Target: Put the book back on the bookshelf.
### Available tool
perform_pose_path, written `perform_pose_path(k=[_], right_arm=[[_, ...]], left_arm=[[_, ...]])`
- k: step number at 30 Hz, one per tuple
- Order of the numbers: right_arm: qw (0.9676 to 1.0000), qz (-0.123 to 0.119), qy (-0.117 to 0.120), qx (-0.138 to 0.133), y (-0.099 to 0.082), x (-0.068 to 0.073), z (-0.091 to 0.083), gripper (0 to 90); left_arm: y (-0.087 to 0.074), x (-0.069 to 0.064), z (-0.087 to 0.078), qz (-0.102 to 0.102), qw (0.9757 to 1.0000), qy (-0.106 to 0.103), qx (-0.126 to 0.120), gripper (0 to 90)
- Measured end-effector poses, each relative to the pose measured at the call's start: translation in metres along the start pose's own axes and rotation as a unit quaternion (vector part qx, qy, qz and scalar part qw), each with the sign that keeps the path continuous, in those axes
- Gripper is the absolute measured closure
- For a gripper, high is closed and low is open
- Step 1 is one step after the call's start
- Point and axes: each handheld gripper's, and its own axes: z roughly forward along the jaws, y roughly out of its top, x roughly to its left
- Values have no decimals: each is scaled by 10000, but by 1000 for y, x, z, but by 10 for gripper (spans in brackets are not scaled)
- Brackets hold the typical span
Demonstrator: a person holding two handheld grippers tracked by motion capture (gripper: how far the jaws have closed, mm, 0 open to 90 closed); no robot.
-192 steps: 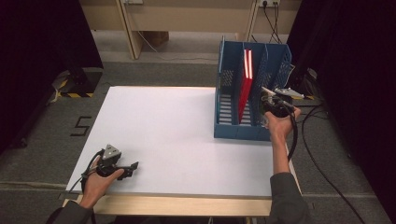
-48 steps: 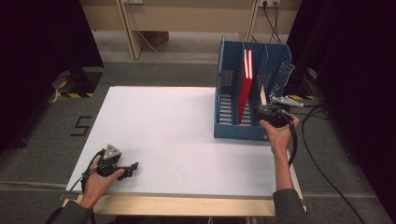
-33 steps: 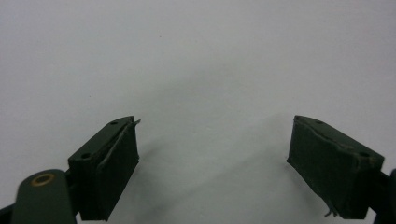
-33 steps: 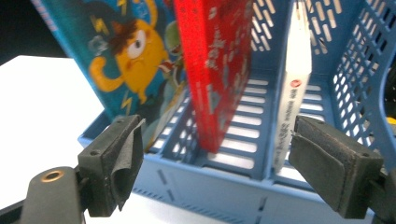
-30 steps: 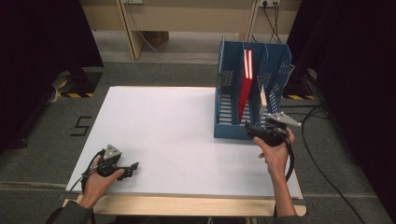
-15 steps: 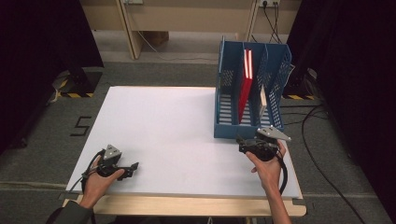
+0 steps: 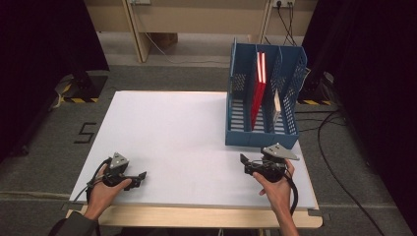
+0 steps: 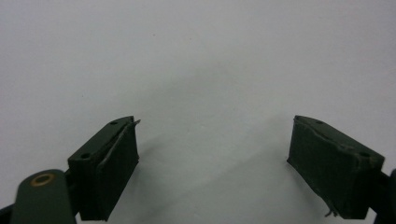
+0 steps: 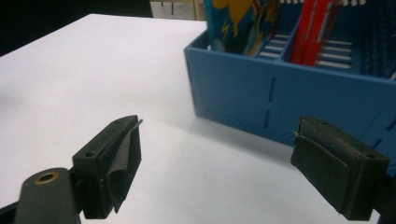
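Blue file rack (image 7: 263, 137) holds a red book (image 7: 257, 93) – no legible writing – both jaws wide apart, empty

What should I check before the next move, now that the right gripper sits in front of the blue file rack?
1. Right gripper open, nothing between the jaws: ok.
2. Left gripper open and empty over the white table: ok.
3. Red book upright in the blue file rack's middle slot: ok.
4. Thin pale book in the right slot: ok, leaning slightly.
5. Right gripper apart from the rack's front wall: ok.
6. Colourful book seated fully: cannot tell.
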Motion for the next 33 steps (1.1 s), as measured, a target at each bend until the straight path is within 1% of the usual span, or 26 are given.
perform_pose_path(k=[3, 8, 9, 10, 11, 13, 15, 18, 19, 20, 21, 25, 27, 28, 29, 30, 32, 33], right_arm=[[9999, -20, 107, -44, -7, 5, -2, 161], [9999, -61, 137, 23, -14, 10, -3, 162], [9997, -105, 195, 66, -20, 13, -1, 162], [9997, -105, 195, 66, -20, 13, -1, 162], [9997, -119, 201, 96, -26, 14, 2, 163], [9995, -101, 248, 156, -30, 16, 3, 163], [9992, -41, 360, 179, -34, 19, 2, 163], [9988, -27, 391, 279, -41, 23, 3, 163], [9988, -27, 391, 279, -41, 23, 3, 163], [9984, -28, 436, 345, -45, 25, 2, 164], [9984, -83, 437, 353, -47, 26, 2, 165], [9979, -123, 468, 431, -52, 30, 2, 165], [9968, -185, 528, 565, -57, 35, 1, 163], [9967, -165, 542, 590, -58, 37, 0, 162], [9965, -218, 530, 609, -58, 38, -1, 162], [9966, -219, 499, 625, -58, 39, -3, 161], [9968, -210, 464, 613, -59, 39, -4, 161], [9969, -163, 451, 625, -62, 38, -7, 161]], left_arm=[[0, 0, 0, 3, 10000, -9, 7, 150], [0, 0, 0, 21, 10000, -12, -7, 150], [0, 0, 0, 31, 10000, -15, 2, 150], [0, 0, 0, 31, 10000, -15, 2, 150], [0, 0, -1, 30, 10000, -18, 0, 150], [0, -1, -1, 3, 10000, -20, -19, 150], [0, -1, -1, 3, 10000, -20, -17, 150], [1, -1, -1, 29, 10000, -19, -3, 150], [1, -1, -1, 29, 10000, -19, -3, 150], [1, -1, -1, 28, 10000, -22, -8, 150], [1, -1, -2, 24, 10000, -25, -16, 150], [1, -1, -1, 19, 10000, -29, -14, 150], [1, -1, -2, 28, 10000, -28, -26, 150], [1, -1, -2, 28, 10000, -28, -26, 150], [1, -1, -2, 27, 10000, -28, -28, 150], [1, -1, -2, 28, 10000, -30, -32, 150], [1, -1, -2, 42, 10000, -35, -24, 150], [1, -2, -2, 44, 10000, -43, -23, 150]])
